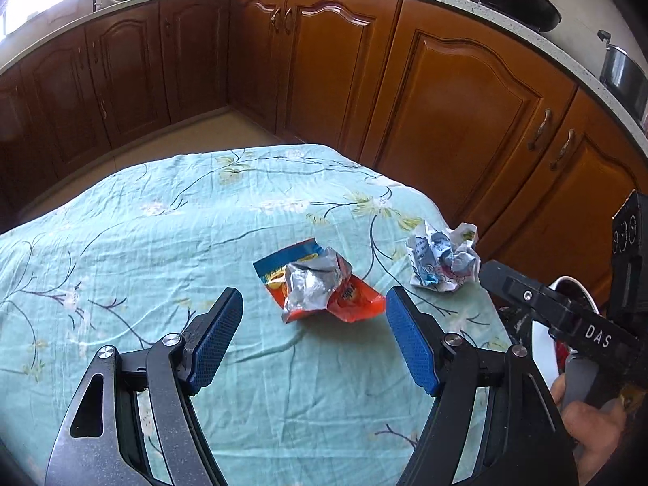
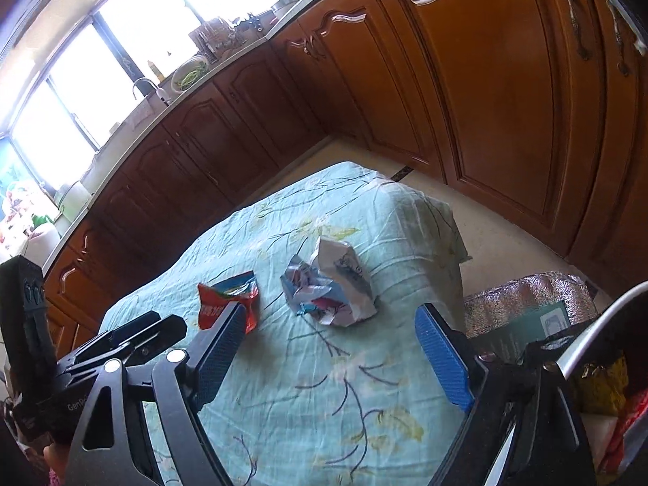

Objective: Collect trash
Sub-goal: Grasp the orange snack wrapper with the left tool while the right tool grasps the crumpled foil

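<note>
Left wrist view: the left gripper hangs over a table draped in a pale green floral cloth, its blue-padded jaws spread wide with nothing between them. Just ahead lies a torn red and blue snack wrapper, silver lining showing; further right, near the table edge, sits a crumpled paper ball. Right wrist view: the right gripper also stands open and empty, aimed at the same crumpled paper ball, the snack wrapper partly hidden behind its left finger. A bin rim shows at lower right. Both scraps look feather-light, soft and easily crushed; the foil may slip, so pinching a raised crease or bunched middle seems wisest.
</note>
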### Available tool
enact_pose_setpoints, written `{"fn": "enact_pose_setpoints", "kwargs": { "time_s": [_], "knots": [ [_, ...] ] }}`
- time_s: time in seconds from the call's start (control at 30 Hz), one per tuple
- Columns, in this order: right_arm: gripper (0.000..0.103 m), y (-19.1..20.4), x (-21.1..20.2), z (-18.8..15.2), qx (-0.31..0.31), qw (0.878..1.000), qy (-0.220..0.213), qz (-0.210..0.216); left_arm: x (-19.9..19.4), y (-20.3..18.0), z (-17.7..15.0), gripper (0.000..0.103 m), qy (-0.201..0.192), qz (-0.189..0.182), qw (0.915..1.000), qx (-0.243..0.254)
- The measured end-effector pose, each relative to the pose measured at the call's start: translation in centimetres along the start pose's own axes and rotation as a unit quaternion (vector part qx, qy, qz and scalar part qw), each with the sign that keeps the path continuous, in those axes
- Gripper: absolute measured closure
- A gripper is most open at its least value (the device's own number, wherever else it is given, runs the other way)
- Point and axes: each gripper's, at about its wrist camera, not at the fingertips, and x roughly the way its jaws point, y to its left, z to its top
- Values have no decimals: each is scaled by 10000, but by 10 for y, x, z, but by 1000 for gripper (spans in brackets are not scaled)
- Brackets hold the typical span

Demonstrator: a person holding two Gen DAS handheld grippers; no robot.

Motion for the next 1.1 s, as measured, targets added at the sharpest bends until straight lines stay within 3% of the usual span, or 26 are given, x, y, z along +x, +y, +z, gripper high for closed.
{"fn": "enact_pose_setpoints", "kwargs": {
  "time_s": [0.07, 0.17, 0.23, 0.27, 0.33, 0.53, 0.87, 1.1],
  "knots": [
    [27, 0, 9, 5, 0, 10000, 55, -29, 9, -1, 2, 29, -5, 85, 9999, 87],
    [43, 2, 22, 8, -20, 9999, 122, -108, 24, -1, 3, 47, 155, 120, 9997, 144],
    [64, 2, 27, 7, -36, 9998, 175, -126, 35, -1, 2, 67, 302, 46, 9994, 172],
    [68, 4, 28, 6, -68, 9997, 168, -170, 38, -2, 0, 74, 371, 0, 9991, 191],
    [72, 5, 23, 2, -111, 9998, 104, -136, 42, -3, -4, 100, 514, -176, 9983, 189],
    [78, 8, -8, -18, -121, 9999, -7, 84, 23, -5, -19, 101, 505, -330, 9980, 189],
    [78, 8, -75, -71, -25, 9992, -148, 377, -44, -3, -59, 101, 321, -748, 9967, 79],
    [78, 6, -130, -98, -42, 9980, -487, 404, -80, -16, -82, 101, 215, -1000, 9947, 111]
  ]
}}
